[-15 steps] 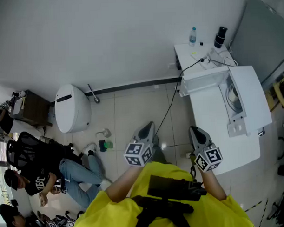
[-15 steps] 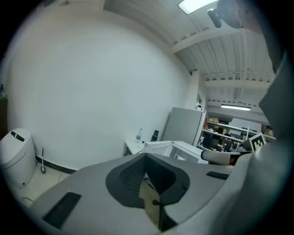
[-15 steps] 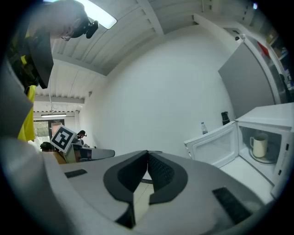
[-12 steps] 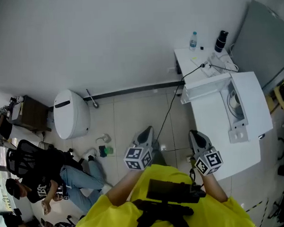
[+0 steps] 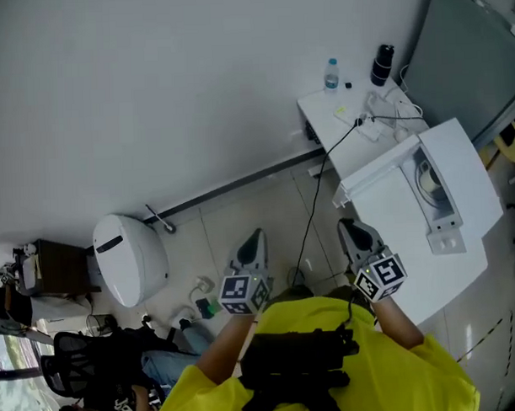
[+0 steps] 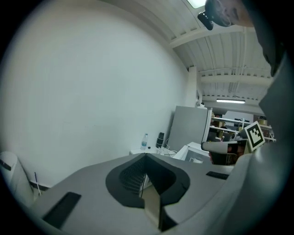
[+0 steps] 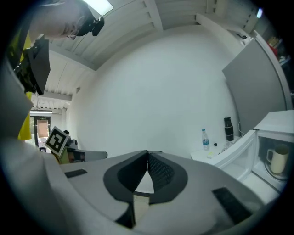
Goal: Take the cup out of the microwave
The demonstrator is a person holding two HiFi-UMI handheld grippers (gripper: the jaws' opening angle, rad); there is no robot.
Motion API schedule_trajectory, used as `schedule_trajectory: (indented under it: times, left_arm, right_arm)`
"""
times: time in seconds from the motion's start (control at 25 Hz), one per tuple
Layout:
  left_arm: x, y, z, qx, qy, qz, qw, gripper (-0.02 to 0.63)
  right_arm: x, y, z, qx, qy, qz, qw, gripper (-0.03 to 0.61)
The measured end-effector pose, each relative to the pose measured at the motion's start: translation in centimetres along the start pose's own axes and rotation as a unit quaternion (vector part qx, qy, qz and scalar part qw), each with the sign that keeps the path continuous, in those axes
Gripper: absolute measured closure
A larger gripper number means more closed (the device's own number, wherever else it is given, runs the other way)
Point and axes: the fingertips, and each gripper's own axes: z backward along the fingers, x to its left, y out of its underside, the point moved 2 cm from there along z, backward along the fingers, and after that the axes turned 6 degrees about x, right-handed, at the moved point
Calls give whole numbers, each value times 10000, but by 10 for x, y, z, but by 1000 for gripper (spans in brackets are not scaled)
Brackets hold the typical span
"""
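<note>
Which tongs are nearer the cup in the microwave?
Right. The right tongs sit beside the open microwave holding the cup; the left tongs sit farther left, over the floor.

Bright, even; ceiling light (image 7: 100, 5) overhead; fisheye edges dark, warped.

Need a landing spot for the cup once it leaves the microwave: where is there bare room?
The white top before the microwave, between its open door and the right gripper, looks bare. The small table behind the door is crowded: bottle, dark flask, cables.
</note>
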Motion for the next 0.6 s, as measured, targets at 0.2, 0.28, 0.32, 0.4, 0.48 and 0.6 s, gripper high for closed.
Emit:
schedule_trajectory:
  times: [0.2,0.28,0.32,0.4,0.48,0.6]
  left_arm:
    - [-5,-18,-50,173,575,-321,9977,617]
    - [-23,-21,-75,193,860,-437,9951,617]
    - [-34,-22,-89,226,1017,-479,9934,618]
    - [-60,-24,-117,324,1354,-560,9887,617]
    - [-88,-28,-144,437,1684,-667,9825,618]
    - [-127,-33,-179,597,2118,-925,9711,617]
  right_arm:
    - [-22,-13,-6,-162,652,-168,9976,574]
    - [-44,-7,0,-129,907,-245,9955,574]
    - [-58,-4,5,-124,1052,-311,9939,574]
    - [-88,0,18,-157,1405,-488,9888,574]
    - [-120,4,32,-219,1833,-668,9805,572]
    - [-171,14,49,-239,2497,-878,9640,508]
